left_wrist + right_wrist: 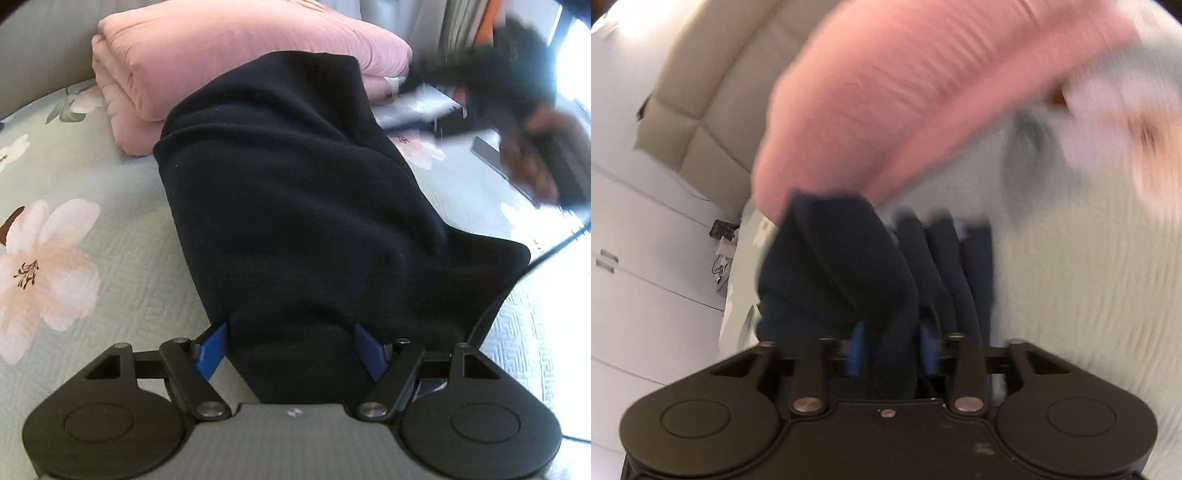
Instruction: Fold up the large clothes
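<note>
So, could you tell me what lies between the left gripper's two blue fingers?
In the left wrist view, a fold of the dark navy garment fills the gap between the left gripper fingers.

The dark garment (295, 206) covered the left gripper's (291, 347) fingertips, leaving only blue pads (210, 350) showing. At two o'clock, a hand (532, 147) and dark fabric were smeared by motion. In the right wrist view, the pink quilt (905, 92) and floral bedspread (1071, 258) were blurred; the right gripper's (892, 354) fingers lay buried in cloth.
</note>
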The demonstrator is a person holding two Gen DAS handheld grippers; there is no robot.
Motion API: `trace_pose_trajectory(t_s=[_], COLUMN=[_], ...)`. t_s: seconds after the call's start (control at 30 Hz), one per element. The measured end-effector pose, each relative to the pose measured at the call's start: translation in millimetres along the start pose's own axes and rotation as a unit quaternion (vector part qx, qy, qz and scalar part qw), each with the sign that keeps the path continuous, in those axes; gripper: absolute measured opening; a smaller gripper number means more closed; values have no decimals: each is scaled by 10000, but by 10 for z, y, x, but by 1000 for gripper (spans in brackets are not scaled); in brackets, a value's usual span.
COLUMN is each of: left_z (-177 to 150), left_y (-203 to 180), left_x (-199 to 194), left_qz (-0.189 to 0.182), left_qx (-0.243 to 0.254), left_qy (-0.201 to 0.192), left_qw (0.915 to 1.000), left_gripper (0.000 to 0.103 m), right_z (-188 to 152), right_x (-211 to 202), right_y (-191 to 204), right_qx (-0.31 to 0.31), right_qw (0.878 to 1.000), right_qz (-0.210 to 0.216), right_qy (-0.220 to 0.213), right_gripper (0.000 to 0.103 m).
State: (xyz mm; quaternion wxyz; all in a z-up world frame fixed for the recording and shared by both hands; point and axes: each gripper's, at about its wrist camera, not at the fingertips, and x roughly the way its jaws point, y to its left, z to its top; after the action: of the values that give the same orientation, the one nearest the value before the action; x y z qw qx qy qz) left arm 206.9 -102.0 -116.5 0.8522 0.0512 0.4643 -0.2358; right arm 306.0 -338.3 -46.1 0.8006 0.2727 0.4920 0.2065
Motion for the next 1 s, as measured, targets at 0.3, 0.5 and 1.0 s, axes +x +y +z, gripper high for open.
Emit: trace_pose_trajectory(t_s=[0.3,0.5,1.0], left_z=[-34,-103,-92], left_y=[-63,42,-3], left_x=[-109,-132,-154], left_qz=[-44,-263,-381], left_qx=[88,30,-72], left_qy=[-52,-94,-79], left_qw=[9999,9996,9992], left_gripper=[74,73,71], right_z=[500,390,502], right_x=[597,1176,841], right_y=[1296,1399,956], right_qx=[-2262,-3016,-2082], right_qw=[9710,9374,9676], right_qz=[-757,-1601,-1374], right_qy=[-159,682,-385], right_gripper=[93,94,9])
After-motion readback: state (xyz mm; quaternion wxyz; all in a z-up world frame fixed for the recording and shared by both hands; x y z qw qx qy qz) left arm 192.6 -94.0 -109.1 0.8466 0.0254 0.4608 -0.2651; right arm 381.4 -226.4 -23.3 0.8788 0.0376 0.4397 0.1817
